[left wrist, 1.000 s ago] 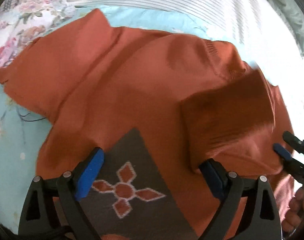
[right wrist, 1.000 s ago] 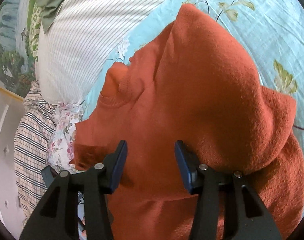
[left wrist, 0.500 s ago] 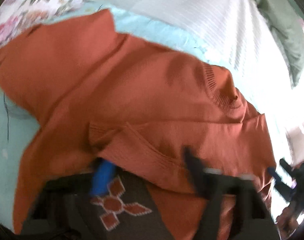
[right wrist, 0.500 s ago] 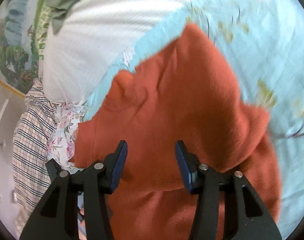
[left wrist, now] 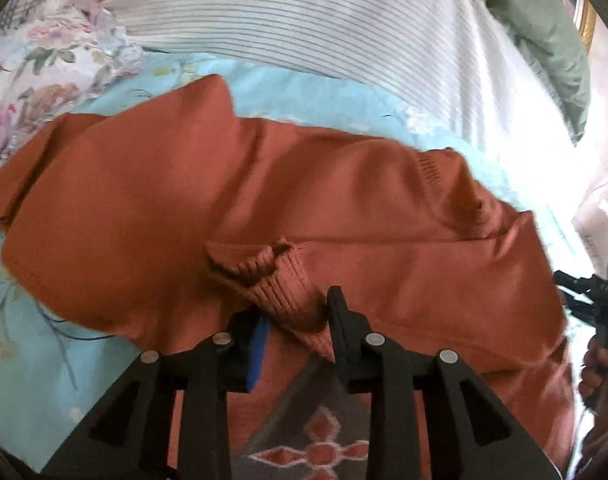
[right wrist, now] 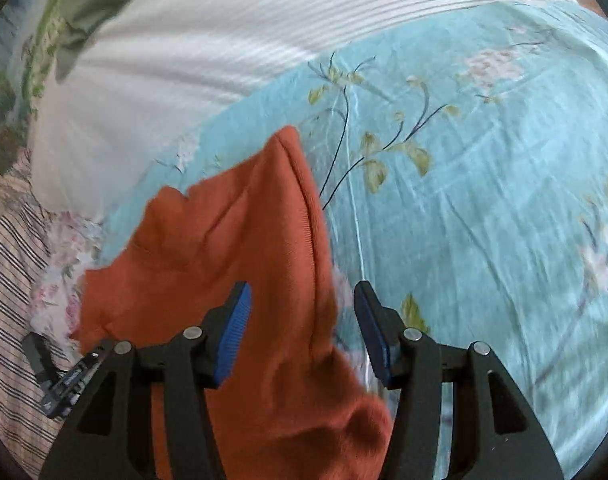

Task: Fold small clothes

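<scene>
while your left gripper (left wrist: 295, 320) pinches the ribbed cuff (left wrist: 275, 280) of the orange sweater (left wrist: 143, 208), your right gripper (right wrist: 299, 320), jaws just widening, straddles its edge unclamped, with open blue sheet (right wrist: 484, 200) rightward.

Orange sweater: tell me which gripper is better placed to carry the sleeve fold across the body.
Left. The left gripper is clamped on the ribbed cuff over the orange sweater. The right gripper stands open, its pads gripping nothing.
</scene>
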Demonstrator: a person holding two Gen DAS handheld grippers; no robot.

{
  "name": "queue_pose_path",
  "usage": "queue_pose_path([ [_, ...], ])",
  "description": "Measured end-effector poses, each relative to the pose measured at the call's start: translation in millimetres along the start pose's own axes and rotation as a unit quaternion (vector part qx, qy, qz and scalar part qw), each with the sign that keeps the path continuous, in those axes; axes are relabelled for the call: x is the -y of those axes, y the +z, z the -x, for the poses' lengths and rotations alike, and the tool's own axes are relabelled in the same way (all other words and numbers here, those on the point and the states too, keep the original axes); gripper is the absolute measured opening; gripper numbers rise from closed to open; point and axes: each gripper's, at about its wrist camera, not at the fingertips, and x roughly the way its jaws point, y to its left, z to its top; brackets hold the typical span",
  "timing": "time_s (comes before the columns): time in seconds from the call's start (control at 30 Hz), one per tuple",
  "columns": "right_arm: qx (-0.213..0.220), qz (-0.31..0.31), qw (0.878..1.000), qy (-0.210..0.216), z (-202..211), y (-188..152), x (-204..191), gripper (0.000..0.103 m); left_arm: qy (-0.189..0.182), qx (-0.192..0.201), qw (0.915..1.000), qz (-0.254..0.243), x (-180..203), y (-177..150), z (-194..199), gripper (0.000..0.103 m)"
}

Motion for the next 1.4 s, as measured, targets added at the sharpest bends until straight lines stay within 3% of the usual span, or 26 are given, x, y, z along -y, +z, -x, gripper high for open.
queue_pose_path([
  [0.13,-0.022,0.002,1.000,-0.002,-24.3,5.2,4.3,0.054,-0.001,0.006,0.9999,0.009,-3.6,1.0,-5.0,0.013],
  [0.2,-0.026,0.007,1.000,0.006,-27.0,6.7,2.8,0.007,-0.002,0.014,0.9999,0.000,3.5,6.7,-5.7,0.011],
  [0.23,-0.032,0.005,0.999,0.013,-24.3,8.3,1.4,0.009,-0.006,0.019,0.9998,-0.006,5.4,8.4,-3.2,0.011],
  [0.3,0.011,0.021,1.000,0.015,0.7,11.3,-5.5,0.009,-0.019,0.037,0.9989,-0.023,18.0,13.4,2.0,0.011],
  [0.4,0.048,0.045,0.997,-0.026,18.6,12.9,-10.8,0.009,-0.018,0.047,0.9982,-0.034,26.0,11.9,-2.8,0.011],
  [0.53,0.009,0.053,0.996,-0.077,-11.5,8.6,-0.3,0.010,-0.019,0.010,0.9994,-0.028,19.6,4.8,-15.5,0.015],
  [0.6,-0.007,0.031,0.996,-0.086,-15.5,6.8,8.0,0.011,-0.015,0.004,0.9996,-0.023,11.5,0.6,-12.9,0.028],
  [0.63,0.009,0.025,0.994,-0.103,-3.9,4.0,4.3,0.017,-0.014,0.002,0.9997,-0.019,7.7,-0.2,-10.9,0.032],
  [0.7,0.045,0.031,0.991,-0.120,17.7,-5.1,-9.2,0.017,-0.011,0.002,0.9999,-0.010,-0.2,-0.3,-9.0,0.037],
  [0.77,0.066,0.045,0.995,-0.065,33.0,-22.4,-34.2,0.017,-0.010,0.002,0.9999,-0.002,-4.2,0.2,-7.5,0.037],
  [0.83,0.019,0.067,0.997,0.019,19.3,-40.0,-64.2,0.017,-0.012,0.003,0.9999,0.006,-8.3,-2.4,-1.2,0.037],
  [0.93,-0.058,0.082,0.990,0.102,-22.7,-61.5,-103.3,0.017,-0.009,0.008,0.9999,0.012,-15.2,-7.2,15.3,0.040],
  [1.07,-0.134,0.100,0.976,0.137,-76.4,-80.8,-142.5,0.017,0.028,0.031,0.9984,0.037,-50.2,-10.7,47.6,0.063],
  [1.2,-0.195,0.137,0.950,0.203,-80.9,-117.4,-181.2,0.017,0.073,0.050,0.9930,0.078,-103.6,-5.8,72.6,0.069],
  [1.27,-0.201,0.164,0.939,0.226,-71.7,-132.9,-199.7,0.017,0.104,0.054,0.9886,0.094,-128.1,-1.0,78.0,0.071],
  [1.4,-0.180,0.163,0.944,0.226,-57.9,-138.8,-204.2,0.017,0.149,0.061,0.9797,0.120,-169.5,13.7,80.1,0.076],
])
